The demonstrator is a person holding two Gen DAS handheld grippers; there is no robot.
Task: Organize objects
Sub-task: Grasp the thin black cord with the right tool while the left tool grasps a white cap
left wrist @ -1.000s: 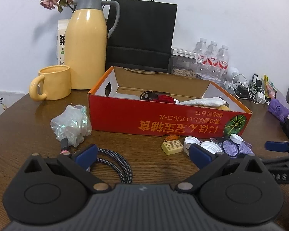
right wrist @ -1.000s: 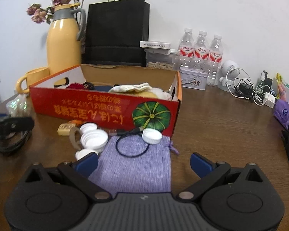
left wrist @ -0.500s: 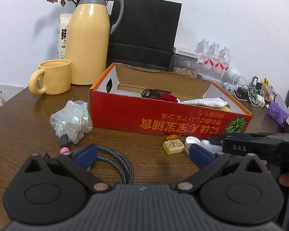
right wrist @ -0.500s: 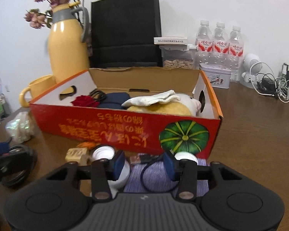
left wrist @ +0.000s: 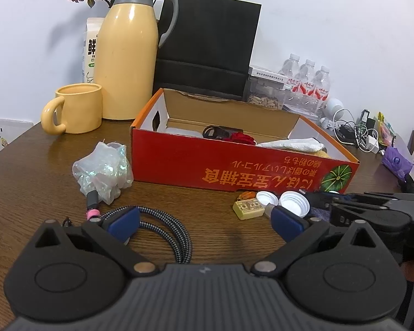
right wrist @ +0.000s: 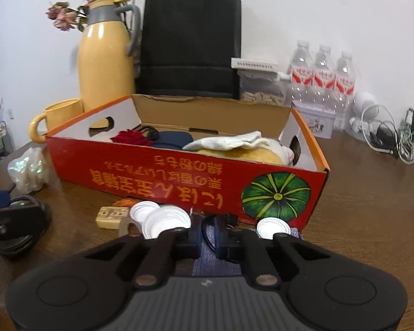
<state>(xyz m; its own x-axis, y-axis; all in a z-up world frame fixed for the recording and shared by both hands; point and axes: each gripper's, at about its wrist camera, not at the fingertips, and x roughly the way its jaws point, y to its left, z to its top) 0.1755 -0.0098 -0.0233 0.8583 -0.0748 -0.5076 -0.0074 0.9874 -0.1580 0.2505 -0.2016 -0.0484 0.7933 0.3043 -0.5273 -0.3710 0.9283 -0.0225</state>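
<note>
So the right hand-held gripper (right wrist: 209,234) has just been closing and now pinches the thin black cord loop (right wrist: 207,238) lying on the purple pouch (right wrist: 216,262), bottom center, right in front of the red cardboard box (right wrist: 185,176). Left hand-held gripper (left wrist: 204,222) sits wide open over the braided cable (left wrist: 168,233), holding nothing. Next up, I'd guess: lift the cord and drop it in the box.

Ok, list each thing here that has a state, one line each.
Red box: open-topped, part filled.
Yellow mug: upright.
Yellow jug: upright, lid on.
Water bottles: upright, capped.
White caps: loose on the table.
Braided cable: coiled.
Left gripper: open, holding nothing.
Right gripper: just closed, shut on purple pouch.
</note>
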